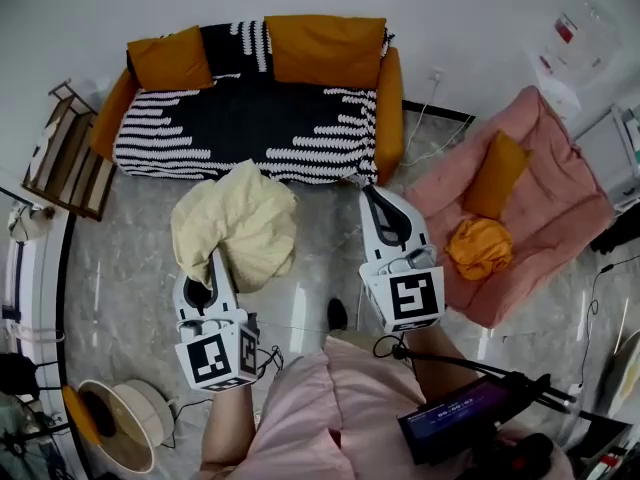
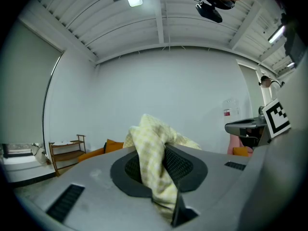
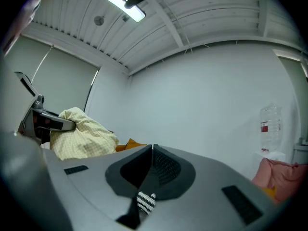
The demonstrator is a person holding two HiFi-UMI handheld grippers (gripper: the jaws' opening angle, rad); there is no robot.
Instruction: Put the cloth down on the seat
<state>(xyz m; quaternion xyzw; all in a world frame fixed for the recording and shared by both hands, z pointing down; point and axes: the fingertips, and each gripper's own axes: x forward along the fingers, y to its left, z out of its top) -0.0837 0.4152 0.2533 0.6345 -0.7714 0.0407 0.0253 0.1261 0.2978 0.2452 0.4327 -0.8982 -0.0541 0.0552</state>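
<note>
The left gripper [image 2: 157,149] has its jaws drawn in narrow and clamped on a pale yellow checked cloth [image 2: 152,174]. A fold of the fabric runs down between the two dark pads [image 2: 179,163] and bunches up above the tips. The gripper points level. In the head view the rest of the cloth billows out ahead of it in a loose bundle. It is off the floor and in front of the front edge of the sofa [image 1: 250,118], not lying on the seat.

The right gripper [image 3: 151,150] has its jaws together at the tips with nothing between them. Only a sliver of black-and-white stripes shows through the gap lower down. It also points level, beside the left one and apart from the cloth.

The sofa is orange and covered with a black-and-white striped throw [image 1: 300,138]. Two orange cushions [image 1: 170,58] lean against its back. To the right of the right gripper lies a pink padded seat [image 1: 570,208] on the marble floor [image 1: 130,238]. It carries an orange pillow [image 1: 495,173] and a crumpled orange cloth [image 1: 480,248] near its lower edge. A wooden shelf [image 1: 60,153] stands at the sofa's left end. The person's pink garment [image 1: 310,418] fills the bottom of the head view.
</note>
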